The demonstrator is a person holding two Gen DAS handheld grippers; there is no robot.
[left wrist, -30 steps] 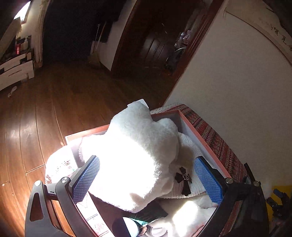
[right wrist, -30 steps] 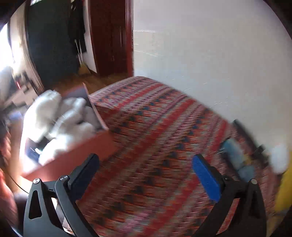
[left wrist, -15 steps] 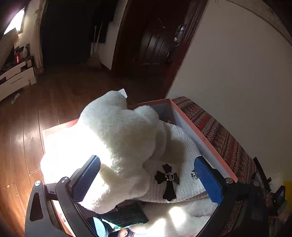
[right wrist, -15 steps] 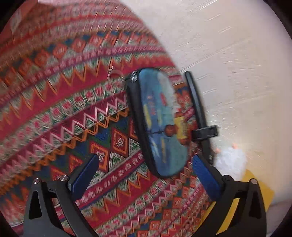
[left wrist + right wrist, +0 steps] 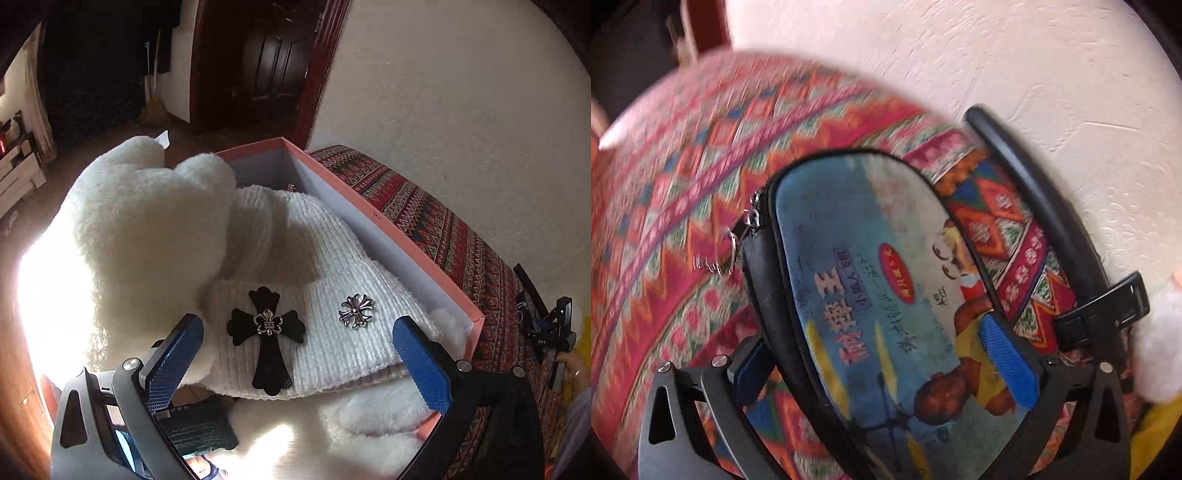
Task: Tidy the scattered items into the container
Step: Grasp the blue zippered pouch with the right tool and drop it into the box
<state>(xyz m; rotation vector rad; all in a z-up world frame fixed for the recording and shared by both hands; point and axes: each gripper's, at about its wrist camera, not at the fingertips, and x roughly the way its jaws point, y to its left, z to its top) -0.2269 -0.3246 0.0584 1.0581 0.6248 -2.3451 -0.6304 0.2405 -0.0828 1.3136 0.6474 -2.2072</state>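
Since half a second ago: right gripper [image 5: 886,369] has closed in on the case [image 5: 871,295], fingers now straddling its near end, left finger hidden behind its edge; whether they pinch it, cannot tell. Case lies flat on the patterned cloth [image 5: 683,221], outside the box [image 5: 388,236]. Left gripper [image 5: 295,365] moved closer to the hat [image 5: 314,302], spread wide, empty. Hat and plush [image 5: 147,229] sit in the box. White wall [image 5: 461,110] right; dark doorway [image 5: 273,66] far.

box [image 5: 388,236] full: plush [image 5: 147,236], hat [image 5: 314,266] | wall-side: black bar [image 5: 1034,206] blocks
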